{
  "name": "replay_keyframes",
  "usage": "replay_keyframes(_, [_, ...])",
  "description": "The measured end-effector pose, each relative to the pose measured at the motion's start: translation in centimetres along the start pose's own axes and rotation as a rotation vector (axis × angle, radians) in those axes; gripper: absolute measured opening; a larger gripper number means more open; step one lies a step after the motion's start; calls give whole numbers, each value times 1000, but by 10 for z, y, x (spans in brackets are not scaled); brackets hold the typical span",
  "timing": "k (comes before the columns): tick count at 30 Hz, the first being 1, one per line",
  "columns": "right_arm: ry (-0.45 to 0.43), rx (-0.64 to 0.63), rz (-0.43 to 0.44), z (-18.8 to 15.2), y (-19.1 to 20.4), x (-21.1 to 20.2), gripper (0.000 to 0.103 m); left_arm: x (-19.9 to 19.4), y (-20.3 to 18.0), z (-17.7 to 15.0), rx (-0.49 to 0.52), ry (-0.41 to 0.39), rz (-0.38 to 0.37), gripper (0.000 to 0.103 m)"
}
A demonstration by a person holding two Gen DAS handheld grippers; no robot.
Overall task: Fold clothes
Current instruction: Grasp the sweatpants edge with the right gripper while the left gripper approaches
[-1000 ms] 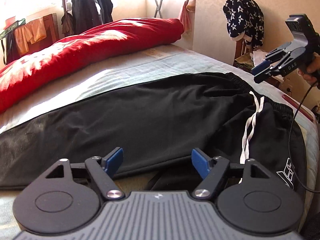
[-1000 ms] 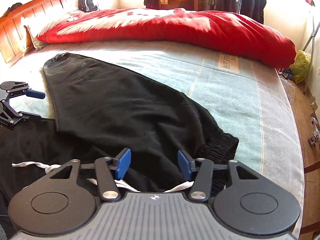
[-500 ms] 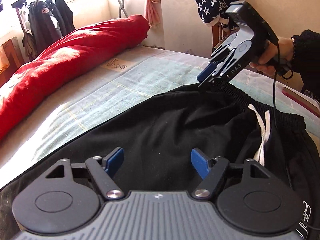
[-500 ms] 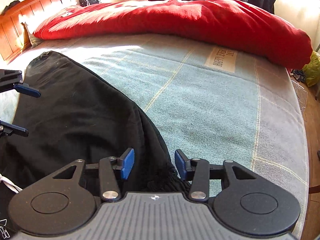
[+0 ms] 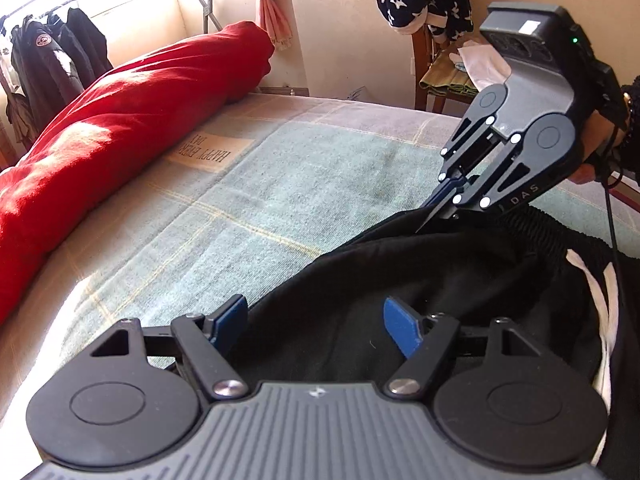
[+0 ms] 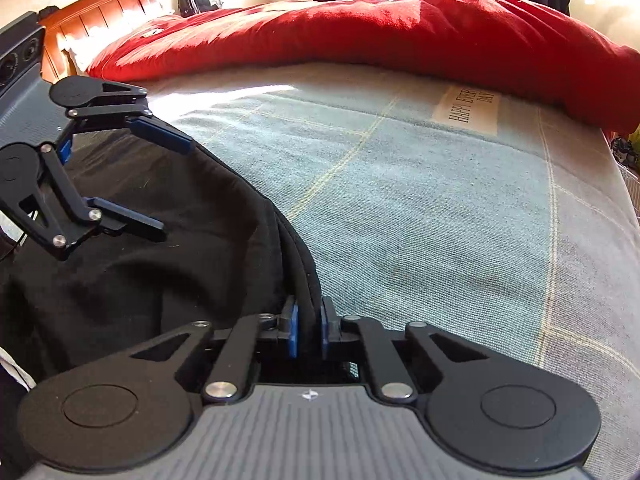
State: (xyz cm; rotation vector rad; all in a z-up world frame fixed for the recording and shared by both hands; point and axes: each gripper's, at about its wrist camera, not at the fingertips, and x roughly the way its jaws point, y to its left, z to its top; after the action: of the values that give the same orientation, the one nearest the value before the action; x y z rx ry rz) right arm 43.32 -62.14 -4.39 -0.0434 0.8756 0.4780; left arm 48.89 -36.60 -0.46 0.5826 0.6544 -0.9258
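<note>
Black trousers with a white drawstring lie on the bed. In the right wrist view my right gripper is shut on the bunched far edge of the trousers, near the waistband. The left wrist view shows the same right gripper pinching that edge and lifting it slightly off the sheet, with a person's hand behind it. My left gripper is open and sits low over the same edge, one finger beside the sheet. It appears from the side as my left gripper, its fingers spread above the cloth.
A teal checked sheet with a printed label covers the bed. A red duvet lies along the far side, by a wooden headboard. A chair with a star-patterned garment stands by the wall, and hanging coats are at the back.
My right gripper has come down on the trousers' far edge and shut on it. My left gripper has moved towards that edge, closer to the right gripper, and has stayed open.
</note>
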Motion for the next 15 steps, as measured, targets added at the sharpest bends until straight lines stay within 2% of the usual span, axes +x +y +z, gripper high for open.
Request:
replay_keyframes(9, [-109,-96,-8,5,45,-51,9,23,-9,15,146,-1,13,75])
replay_keyframes(15, [-113,-229,2,-5,99,-69,9,10,-18,2,276,11,-3,75])
